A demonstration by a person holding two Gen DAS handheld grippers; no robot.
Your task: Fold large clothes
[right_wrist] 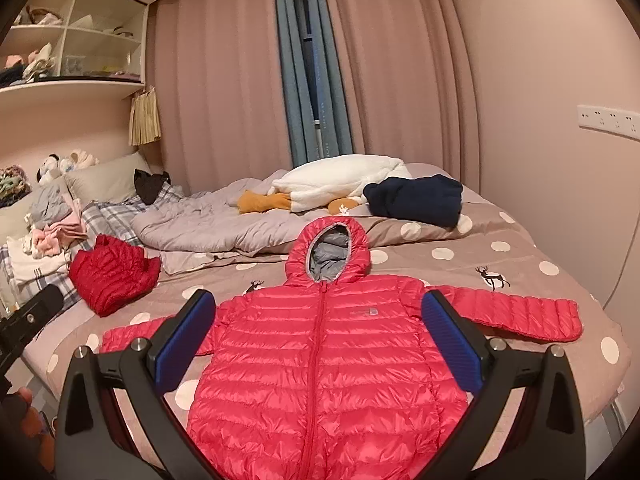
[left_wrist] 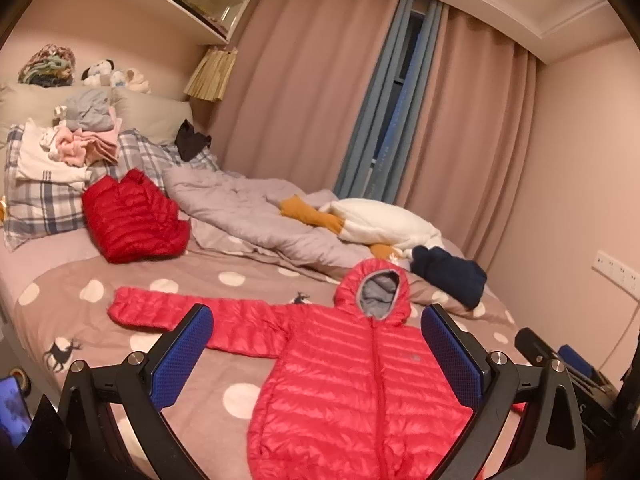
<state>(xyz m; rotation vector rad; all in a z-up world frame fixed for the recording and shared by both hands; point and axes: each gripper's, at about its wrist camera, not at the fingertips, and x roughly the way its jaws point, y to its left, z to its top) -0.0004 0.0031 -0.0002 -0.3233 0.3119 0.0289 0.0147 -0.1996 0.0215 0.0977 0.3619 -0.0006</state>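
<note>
Bed [right_wrist: 520, 248], polka-dot cover with deer print. At far left, a pile of folded clothes [left_wrist: 76, 140] on plaid pillows; just beside it a folded dark-red puffer [left_wrist: 132, 216]. Centre: red hooded down jacket [right_wrist: 320, 360] lying flat, zipped front up, hood toward the curtains, both sleeves spread out sideways. Behind it a crumpled grey quilt [right_wrist: 208, 224], then a white plush goose [right_wrist: 340, 180], then a folded navy garment [right_wrist: 416, 198] at right. Left tongs [left_wrist: 316, 356] wide, nothing between the blue pads, above the jacket. Right tongs [right_wrist: 320, 352] likewise wide, empty, above the jacket's chest.
</note>
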